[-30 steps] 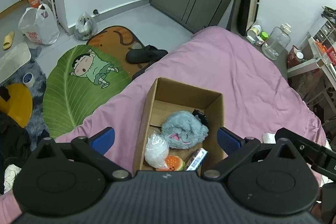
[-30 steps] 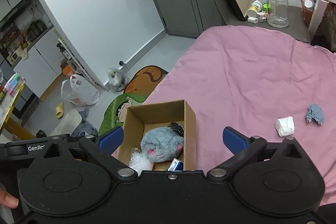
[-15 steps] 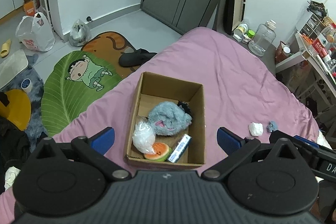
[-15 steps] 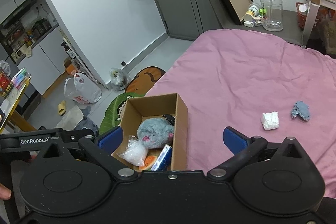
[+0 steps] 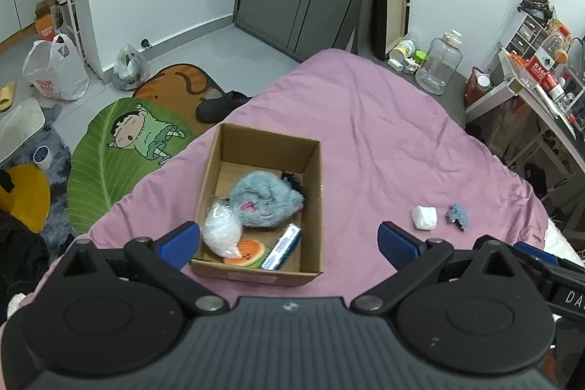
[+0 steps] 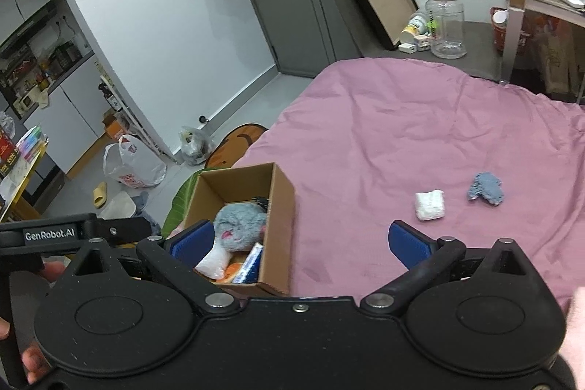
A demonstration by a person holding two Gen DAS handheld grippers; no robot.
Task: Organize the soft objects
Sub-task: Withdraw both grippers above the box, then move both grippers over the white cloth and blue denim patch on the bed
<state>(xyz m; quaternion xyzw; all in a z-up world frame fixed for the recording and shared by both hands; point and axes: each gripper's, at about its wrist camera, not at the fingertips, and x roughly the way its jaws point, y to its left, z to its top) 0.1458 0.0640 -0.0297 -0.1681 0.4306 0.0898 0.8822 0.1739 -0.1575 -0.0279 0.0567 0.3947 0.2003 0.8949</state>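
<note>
An open cardboard box (image 5: 314, 200) (image 6: 281, 207) sits on the pink bed. In it lie a grey plush (image 5: 263, 200) (image 6: 239, 223), a clear plastic bag (image 5: 221, 231), an orange slice toy (image 5: 246, 249) and a small blue-white packet (image 5: 283, 245). A white soft wad (image 5: 424, 216) (image 6: 430, 205) and a small blue-grey cloth (image 5: 457, 215) (image 6: 484, 188) lie on the bed to the right of the box. My left gripper (image 5: 289, 240) is open and empty, above the box's near end. My right gripper (image 6: 299, 240) is open and empty, over the box's right wall.
The pink bed (image 5: 384, 134) fills the middle. Floor mats (image 5: 120, 148), slippers (image 5: 219, 105) and plastic bags (image 5: 55, 70) lie on the floor to the left. A water jug (image 5: 438, 64) stands on a low grey surface behind the bed. A cluttered desk (image 5: 541, 90) stands right.
Both grippers have pulled back and up from the box. The whole box and the white wad and blue-grey cloth now show in the left wrist view.
</note>
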